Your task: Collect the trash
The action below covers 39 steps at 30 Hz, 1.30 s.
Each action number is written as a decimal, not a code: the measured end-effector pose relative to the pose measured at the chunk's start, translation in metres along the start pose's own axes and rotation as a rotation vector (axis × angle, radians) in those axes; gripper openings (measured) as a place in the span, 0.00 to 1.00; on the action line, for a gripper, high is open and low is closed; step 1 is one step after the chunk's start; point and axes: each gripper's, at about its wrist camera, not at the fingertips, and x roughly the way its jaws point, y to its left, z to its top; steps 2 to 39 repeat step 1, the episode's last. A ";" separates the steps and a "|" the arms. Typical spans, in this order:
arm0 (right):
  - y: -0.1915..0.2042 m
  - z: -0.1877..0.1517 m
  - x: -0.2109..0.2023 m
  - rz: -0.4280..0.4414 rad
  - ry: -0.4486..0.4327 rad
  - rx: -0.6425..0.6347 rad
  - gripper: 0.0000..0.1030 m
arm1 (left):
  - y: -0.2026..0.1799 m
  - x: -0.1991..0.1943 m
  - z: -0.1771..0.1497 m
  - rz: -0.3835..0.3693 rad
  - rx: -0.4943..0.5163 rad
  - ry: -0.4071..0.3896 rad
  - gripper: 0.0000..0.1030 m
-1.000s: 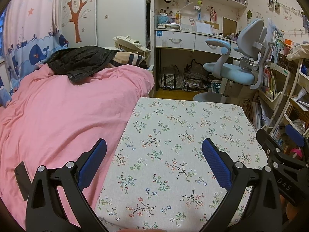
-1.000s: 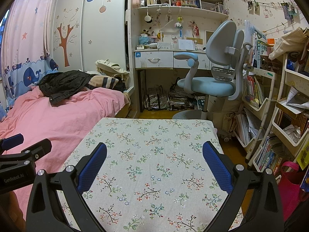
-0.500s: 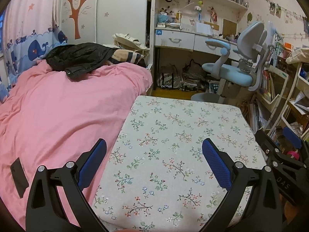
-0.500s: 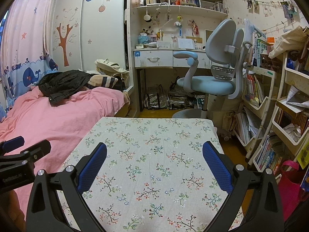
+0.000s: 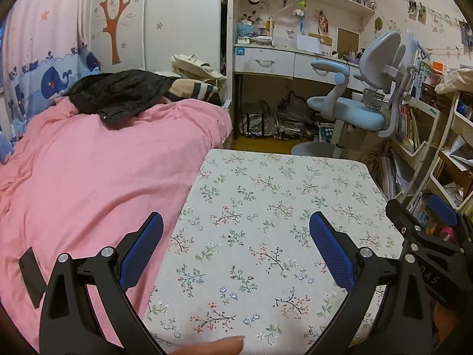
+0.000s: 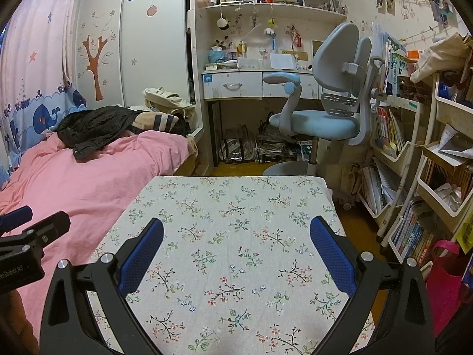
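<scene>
Bedroom scene seen from two hand-held grippers poised above a small table (image 5: 280, 183) with a floral cloth, read from left to right. At far left, a pink duvet (image 5: 97, 162) covers the bed, with a black jacket (image 5: 118, 93) heaped at its head; the bed touches the table's left edge, so anything slipping off that side would land on the duvet. Left gripper (image 5: 236, 242): jaws spread wide, nothing between the blue pads (image 5: 331, 248), held level over the table's near-left part, apparently a ready posture for surveying rather than grasping. Right gripper (image 6: 236, 242): likewise wide open and empty, centred over the cloth. No trash is visible on the tabletop in either view; the likeliest candidates, as a judgement only, are crumpled papers (image 6: 449, 192) in the white shelf trolley (image 6: 428, 189) at far right, well apart from both grippers. The left wrist view alone shows a flat black object (image 5: 29, 278) lying on the duvet and a fingertip (image 5: 207, 346) at the bottom edge. The right wrist view alone shows the trolley's lower tiers, a pink bag (image 6: 446, 281) on the floor, and upper bookshelves above the desk (image 6: 257, 84). The swivel chair (image 6: 325, 118) stands beyond the table in both.
</scene>
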 end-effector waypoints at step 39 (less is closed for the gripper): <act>0.000 0.000 0.000 0.000 0.001 0.001 0.93 | -0.001 -0.001 0.000 0.002 0.003 -0.003 0.93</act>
